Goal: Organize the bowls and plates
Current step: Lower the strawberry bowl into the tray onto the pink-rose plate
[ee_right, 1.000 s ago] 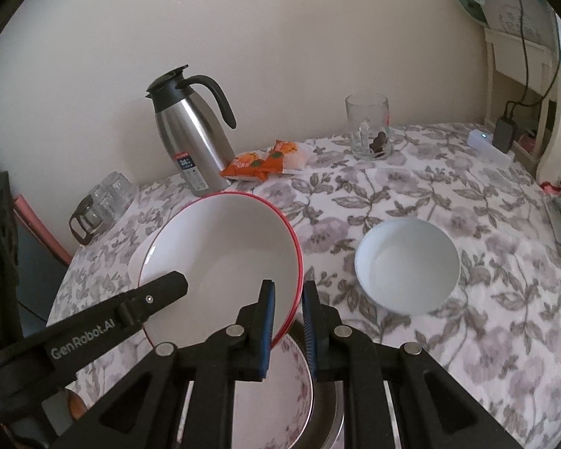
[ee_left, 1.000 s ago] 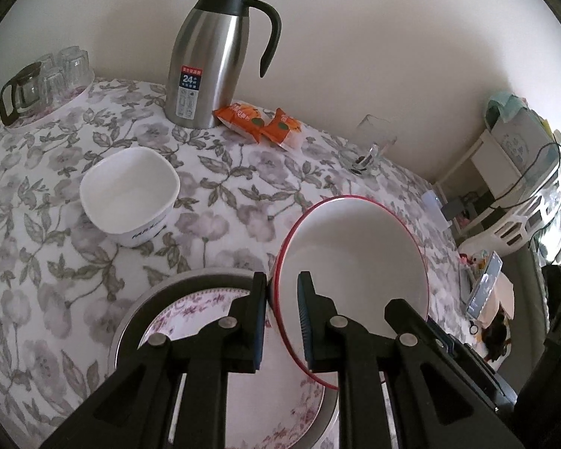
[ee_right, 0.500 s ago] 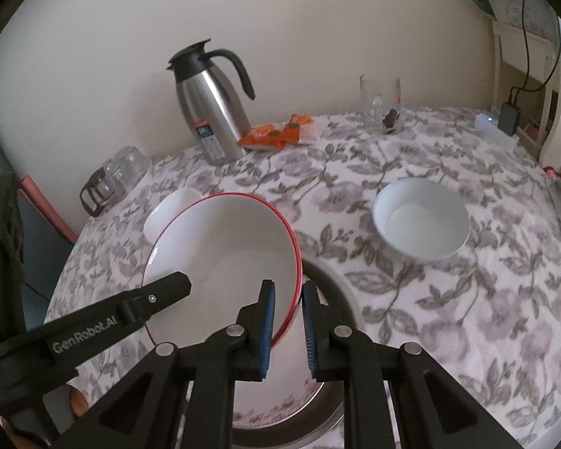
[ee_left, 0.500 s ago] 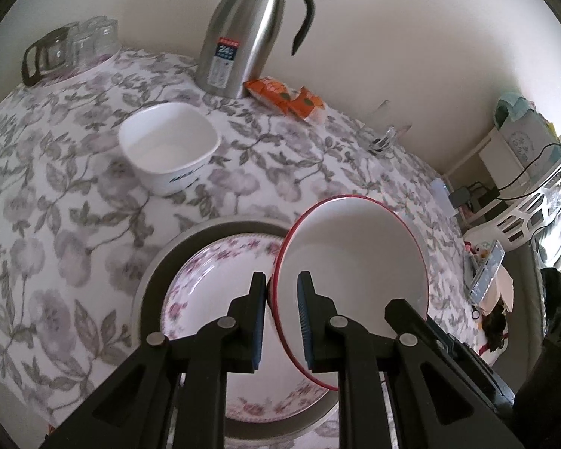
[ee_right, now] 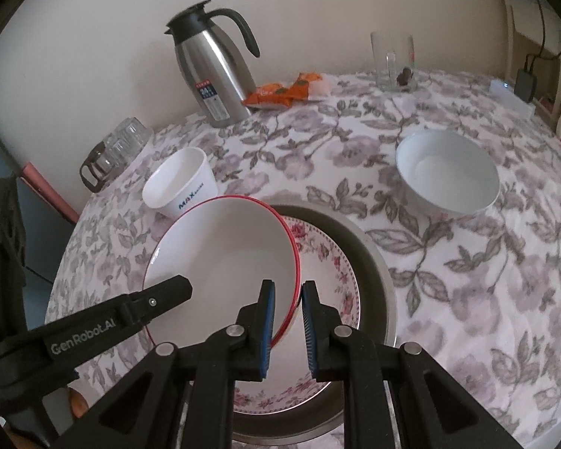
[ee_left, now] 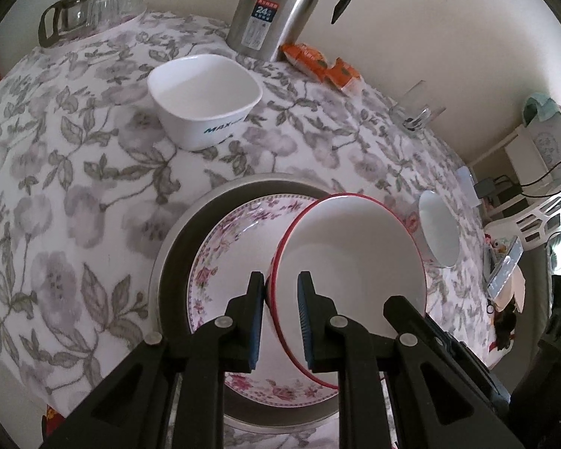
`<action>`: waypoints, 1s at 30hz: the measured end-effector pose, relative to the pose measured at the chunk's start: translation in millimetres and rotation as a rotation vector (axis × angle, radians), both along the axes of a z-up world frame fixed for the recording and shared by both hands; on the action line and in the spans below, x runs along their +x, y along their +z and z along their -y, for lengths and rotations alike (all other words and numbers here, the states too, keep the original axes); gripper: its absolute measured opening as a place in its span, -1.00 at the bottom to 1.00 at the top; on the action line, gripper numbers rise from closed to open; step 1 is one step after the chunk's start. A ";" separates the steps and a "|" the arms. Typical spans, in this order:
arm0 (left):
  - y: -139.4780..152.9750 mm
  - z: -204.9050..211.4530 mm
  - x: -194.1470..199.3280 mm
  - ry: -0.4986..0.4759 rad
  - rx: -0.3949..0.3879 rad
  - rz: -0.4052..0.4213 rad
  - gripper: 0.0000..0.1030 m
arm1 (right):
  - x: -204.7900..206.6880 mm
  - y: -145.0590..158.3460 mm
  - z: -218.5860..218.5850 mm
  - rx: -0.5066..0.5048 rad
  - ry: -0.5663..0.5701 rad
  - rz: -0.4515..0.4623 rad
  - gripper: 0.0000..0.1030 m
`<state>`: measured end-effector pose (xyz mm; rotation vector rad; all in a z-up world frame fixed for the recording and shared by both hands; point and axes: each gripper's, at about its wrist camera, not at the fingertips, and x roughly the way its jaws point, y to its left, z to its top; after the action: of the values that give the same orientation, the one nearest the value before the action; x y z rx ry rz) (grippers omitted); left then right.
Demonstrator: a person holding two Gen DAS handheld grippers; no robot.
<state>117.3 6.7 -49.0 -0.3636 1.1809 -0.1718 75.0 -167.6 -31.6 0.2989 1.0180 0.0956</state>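
While both tools (ee_left: pixel 279 318) (ee_right: pixel 288 323) clamp the red-rimmed bowl (ee_right: pixel 224 258), square bowl (ee_right: pixel 179 187) crowds behind.

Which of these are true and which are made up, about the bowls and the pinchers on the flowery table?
1. Both grippers pinch the red-rimmed bowl. True: the left gripper and the right gripper each clamp its rim.
2. The flowered plate lies in a grey dish. True.
3. The square white bowl is full of soup. False: it is empty.
4. The steel jug lies on its side. False: it stands upright.
5. The round white bowl is stacked on the plate. False: it sits apart on the tablecloth.
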 end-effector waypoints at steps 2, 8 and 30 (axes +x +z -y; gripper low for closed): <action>-2.1 -0.2 0.4 0.001 0.002 -0.008 -0.68 | 0.6 -1.9 -0.1 0.004 -0.001 -0.004 -0.69; -11.6 -1.4 1.8 0.005 0.004 -0.040 -0.68 | 2.9 -6.9 -1.8 0.002 0.003 -0.015 -0.69; -22.6 -4.6 4.6 0.017 0.006 -0.077 -0.68 | 8.9 -21.9 -3.1 0.020 0.006 -0.058 -0.69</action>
<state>121.9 11.3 -71.7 -0.3770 1.2537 -0.1407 83.9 -164.5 -53.4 0.3181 1.0757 0.1035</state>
